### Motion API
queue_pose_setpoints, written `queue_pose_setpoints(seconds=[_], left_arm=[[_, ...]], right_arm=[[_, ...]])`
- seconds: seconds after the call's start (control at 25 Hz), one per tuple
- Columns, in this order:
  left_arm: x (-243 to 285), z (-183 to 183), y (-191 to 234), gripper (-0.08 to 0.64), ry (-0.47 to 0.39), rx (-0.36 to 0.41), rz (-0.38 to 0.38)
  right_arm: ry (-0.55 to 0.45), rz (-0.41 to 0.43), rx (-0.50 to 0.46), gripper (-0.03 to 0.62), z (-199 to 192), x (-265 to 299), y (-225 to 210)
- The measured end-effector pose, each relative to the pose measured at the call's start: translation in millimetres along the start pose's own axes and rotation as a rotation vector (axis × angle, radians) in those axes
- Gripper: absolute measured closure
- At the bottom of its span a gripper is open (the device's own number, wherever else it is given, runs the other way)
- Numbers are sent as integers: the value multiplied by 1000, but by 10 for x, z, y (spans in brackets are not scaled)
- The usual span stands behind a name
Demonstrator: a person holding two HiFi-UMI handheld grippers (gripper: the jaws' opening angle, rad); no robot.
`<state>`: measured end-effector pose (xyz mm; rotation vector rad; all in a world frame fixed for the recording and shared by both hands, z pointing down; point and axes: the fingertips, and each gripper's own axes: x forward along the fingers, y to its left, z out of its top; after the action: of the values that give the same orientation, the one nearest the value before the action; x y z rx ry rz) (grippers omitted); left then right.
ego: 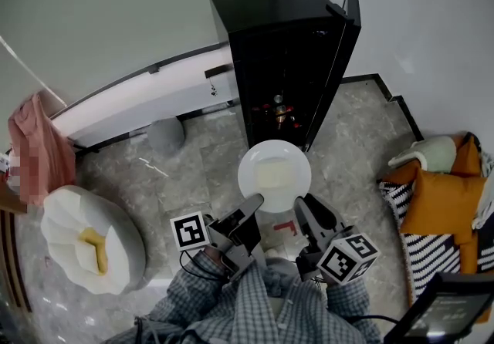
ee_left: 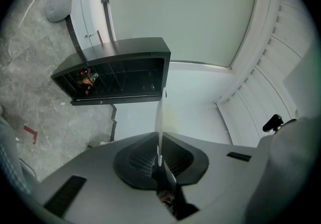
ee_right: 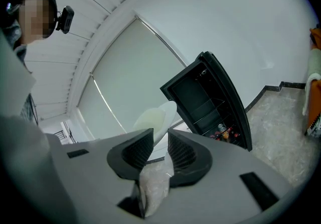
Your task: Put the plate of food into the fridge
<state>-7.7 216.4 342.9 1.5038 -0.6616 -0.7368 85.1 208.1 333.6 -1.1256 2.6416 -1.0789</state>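
A white plate with pale yellow food on it hangs in front of the black fridge, whose door stands open to the right. My left gripper is shut on the plate's near left rim, and my right gripper on its near right rim. In the left gripper view the plate shows edge-on between the closed jaws, with the fridge beyond. In the right gripper view the plate runs between the jaws toward the fridge. Bottles stand on the fridge's low shelf.
A white beanbag seat with something yellow on it sits at the left, beside a pink cloth. Orange and striped cushions lie at the right. A grey round object and a long white ledge are left of the fridge.
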Motion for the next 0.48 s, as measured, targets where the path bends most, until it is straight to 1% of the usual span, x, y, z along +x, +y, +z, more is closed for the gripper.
queue_pose_setpoints(seconds=[0.2, 0.48], left_arm=[[51, -119, 9, 540, 7, -6, 3], [156, -148, 21, 540, 29, -5, 11]], right_arm=[[-8, -6, 5, 502, 13, -113, -62], [-31, -14, 22, 502, 58, -152, -144]])
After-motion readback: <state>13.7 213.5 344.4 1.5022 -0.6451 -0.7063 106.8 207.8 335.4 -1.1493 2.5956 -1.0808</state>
